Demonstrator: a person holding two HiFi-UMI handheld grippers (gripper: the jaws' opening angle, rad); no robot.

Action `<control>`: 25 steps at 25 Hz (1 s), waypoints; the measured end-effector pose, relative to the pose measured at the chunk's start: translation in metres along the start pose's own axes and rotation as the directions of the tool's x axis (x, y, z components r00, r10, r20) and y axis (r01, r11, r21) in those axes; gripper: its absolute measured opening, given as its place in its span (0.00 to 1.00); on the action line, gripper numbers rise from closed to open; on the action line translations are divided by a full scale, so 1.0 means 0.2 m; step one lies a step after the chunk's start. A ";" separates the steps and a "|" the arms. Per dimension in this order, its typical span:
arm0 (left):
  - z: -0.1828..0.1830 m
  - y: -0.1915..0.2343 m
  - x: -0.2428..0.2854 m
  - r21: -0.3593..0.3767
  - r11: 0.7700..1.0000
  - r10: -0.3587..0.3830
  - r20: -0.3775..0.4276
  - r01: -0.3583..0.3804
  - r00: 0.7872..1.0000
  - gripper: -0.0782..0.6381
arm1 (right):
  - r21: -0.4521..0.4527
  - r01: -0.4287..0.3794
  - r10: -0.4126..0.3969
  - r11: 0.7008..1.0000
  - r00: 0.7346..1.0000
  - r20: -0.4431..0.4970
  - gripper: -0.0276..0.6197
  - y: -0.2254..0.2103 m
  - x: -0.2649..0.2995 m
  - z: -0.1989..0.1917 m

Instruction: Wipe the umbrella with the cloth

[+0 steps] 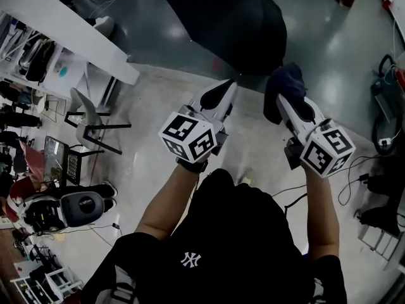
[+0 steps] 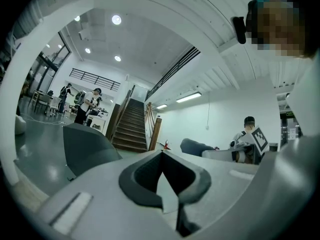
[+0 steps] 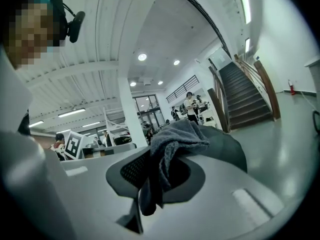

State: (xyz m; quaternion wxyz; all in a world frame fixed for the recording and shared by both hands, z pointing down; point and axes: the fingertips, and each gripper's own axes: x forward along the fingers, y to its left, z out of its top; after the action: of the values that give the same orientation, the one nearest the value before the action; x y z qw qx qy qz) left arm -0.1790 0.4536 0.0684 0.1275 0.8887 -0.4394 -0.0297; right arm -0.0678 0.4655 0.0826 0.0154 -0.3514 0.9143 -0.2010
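The open black fabric umbrella (image 1: 234,18) lies on the glossy grey floor (image 1: 335,49) ahead of both my tools, canopy up, well apart from them. In the left gripper view its dark dome (image 2: 87,149) sits low at the left, in front of a brown staircase (image 2: 130,126).

My right gripper (image 1: 285,103) is clenched on a crumpled dark blue-grey cloth (image 1: 285,84). In the right gripper view the cloth (image 3: 175,139) bunches over the tips of the jaws (image 3: 160,164) and a tail of it hangs down between the black pads, with the umbrella's canopy (image 3: 230,149) just behind it.

My left gripper (image 1: 221,94) is level with the right one and beside it. Its jaws (image 2: 161,159) are pressed together with nothing between them.

Each tool carries its white cube with square black markers near the person's hand. A grey chair with black legs (image 1: 88,125) stands off to the left, beside a long white tabletop (image 1: 63,27).
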 end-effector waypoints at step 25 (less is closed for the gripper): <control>-0.15 0.49 0.94 -0.013 0.998 -0.063 -0.067 0.062 0.996 0.11 | 0.098 0.092 -0.083 0.991 0.993 -0.089 0.17 -0.88 0.58 0.03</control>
State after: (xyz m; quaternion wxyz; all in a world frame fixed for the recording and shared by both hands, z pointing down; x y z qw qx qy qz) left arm -0.1351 0.2539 0.1332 0.1461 0.9018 -0.4067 -0.0060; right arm -0.0416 0.2705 0.1563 -0.0143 -0.3810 0.8863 -0.2628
